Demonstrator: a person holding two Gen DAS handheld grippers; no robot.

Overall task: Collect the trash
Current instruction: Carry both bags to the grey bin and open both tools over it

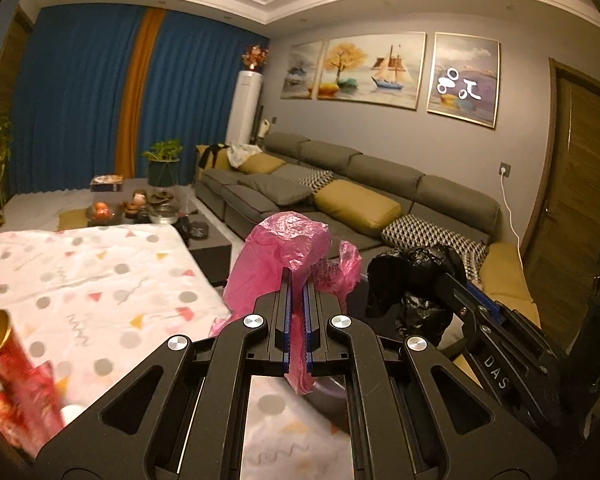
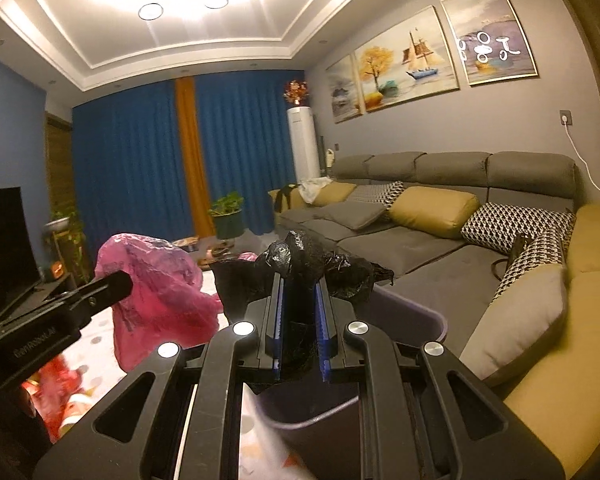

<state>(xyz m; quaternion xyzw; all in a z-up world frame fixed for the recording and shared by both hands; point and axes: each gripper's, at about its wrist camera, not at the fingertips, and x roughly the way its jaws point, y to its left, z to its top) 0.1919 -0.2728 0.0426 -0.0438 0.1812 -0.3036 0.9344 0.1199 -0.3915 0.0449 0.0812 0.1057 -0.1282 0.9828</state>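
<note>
My left claw (image 1: 299, 292) was pinching a pink bag (image 1: 284, 252), the thin film bunched between the blue pads with a tail hanging out below. My right claw (image 2: 302, 300) was pinching a black bag (image 2: 304, 256) the same way, a crumpled wad bulging above the tips. Both were held up in the air, near each other, at the edge of the table (image 1: 100, 272) with its dotted cloth. Under the right claw sat a purple bin (image 2: 420, 320), its mouth open just below the black bag.

I judged the drop into the bin was what remained, and that was where trouble could come. The film was light and clingy; if I spread the right claw, the black bag might stick to a pad instead of falling. It bulged wider than the grip, so a loose edge could catch the bin's rim and hang outside. The pink bag was off to the left, over the cloth and not the bin; letting go there would land it back on the table. Red wrappers (image 1: 16, 384) lay at the table's near corner, and a careless sweep of the left claw could knock them to the floor.
</note>
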